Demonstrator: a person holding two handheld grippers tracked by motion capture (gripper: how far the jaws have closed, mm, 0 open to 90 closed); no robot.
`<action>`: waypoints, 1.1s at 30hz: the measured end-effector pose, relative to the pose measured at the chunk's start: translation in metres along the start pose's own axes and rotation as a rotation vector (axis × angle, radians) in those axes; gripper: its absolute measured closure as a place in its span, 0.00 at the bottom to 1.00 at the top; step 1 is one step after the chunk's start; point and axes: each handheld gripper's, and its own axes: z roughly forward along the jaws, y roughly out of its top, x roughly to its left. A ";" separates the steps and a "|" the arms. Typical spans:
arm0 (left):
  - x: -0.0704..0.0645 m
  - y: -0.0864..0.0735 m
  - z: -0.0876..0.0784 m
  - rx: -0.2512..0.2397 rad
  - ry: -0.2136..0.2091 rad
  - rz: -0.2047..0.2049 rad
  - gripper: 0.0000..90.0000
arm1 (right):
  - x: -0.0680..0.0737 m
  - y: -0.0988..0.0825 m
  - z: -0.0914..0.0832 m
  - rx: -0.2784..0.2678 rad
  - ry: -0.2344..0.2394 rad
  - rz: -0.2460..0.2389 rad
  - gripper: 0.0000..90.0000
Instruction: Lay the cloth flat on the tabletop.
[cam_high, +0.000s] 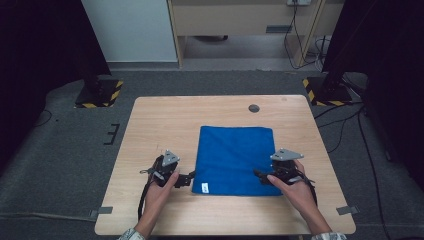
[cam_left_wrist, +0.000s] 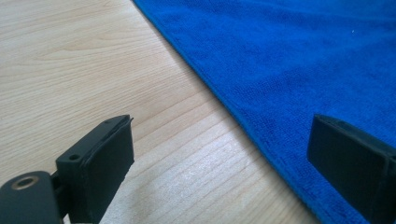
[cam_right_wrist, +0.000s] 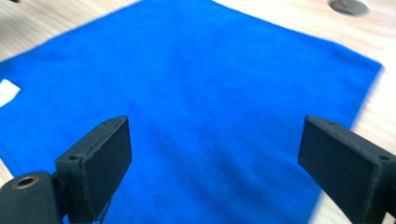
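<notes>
A blue cloth (cam_high: 233, 160) lies flat on the wooden table (cam_high: 150, 125), with a small white tag (cam_high: 204, 187) at its near left corner. My left gripper (cam_high: 189, 179) sits low at the cloth's near left edge, jaws open; in the left gripper view the cloth (cam_left_wrist: 299, 56) edge runs between the two pads and nothing is pinched. My right gripper (cam_high: 260, 175) hovers over the cloth's near right part, jaws open; in the right gripper view the cloth (cam_right_wrist: 205, 93) spreads out beyond the open jaws, the white tag (cam_right_wrist: 8, 92) at the left.
A round grey grommet (cam_high: 254, 108) is set in the table near its far edge, also seen as the grommet (cam_right_wrist: 348, 5) in the right gripper view. Bare wood surrounds the cloth. Yellow-black striped stand bases (cam_high: 100, 95) stand on the floor beyond the table.
</notes>
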 end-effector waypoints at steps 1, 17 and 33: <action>0.000 0.000 0.000 0.004 0.006 0.001 0.07 | 0.003 0.003 0.002 -0.002 0.006 -0.005 0.11; 0.031 0.030 0.002 -0.061 0.014 -0.031 0.11 | 0.045 0.022 0.029 0.036 0.066 -0.041 0.09; 0.042 0.031 0.000 -0.019 0.001 0.010 0.10 | 0.097 0.047 0.058 0.068 0.186 -0.150 0.18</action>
